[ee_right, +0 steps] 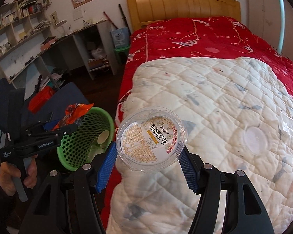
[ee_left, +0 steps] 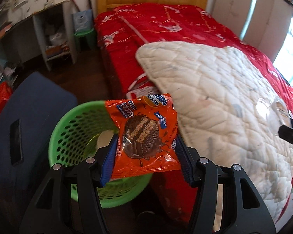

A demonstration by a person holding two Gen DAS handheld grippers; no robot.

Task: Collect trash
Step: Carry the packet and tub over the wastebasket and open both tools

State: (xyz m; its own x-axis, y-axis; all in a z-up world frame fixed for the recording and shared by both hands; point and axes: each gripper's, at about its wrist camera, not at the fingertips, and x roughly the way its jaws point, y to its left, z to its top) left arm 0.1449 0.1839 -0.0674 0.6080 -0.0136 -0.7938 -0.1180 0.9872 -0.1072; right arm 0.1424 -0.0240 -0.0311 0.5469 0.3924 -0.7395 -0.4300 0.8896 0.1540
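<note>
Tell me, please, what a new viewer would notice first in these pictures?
First, the orange snack wrapper clamped in the left hand-held gripper, right above the green basket beside the bed. Next, the clear plastic cup gripped by the right hand-held gripper over the white quilt.

The left gripper (ee_left: 145,150) angles down over the basket (ee_left: 72,128), blue pads clamped on a wrapper (ee_left: 144,134); a hand (ee_right: 29,172) grips its handle. The right gripper (ee_right: 148,156), right of the basket, pinches a cup (ee_right: 151,140)
</note>
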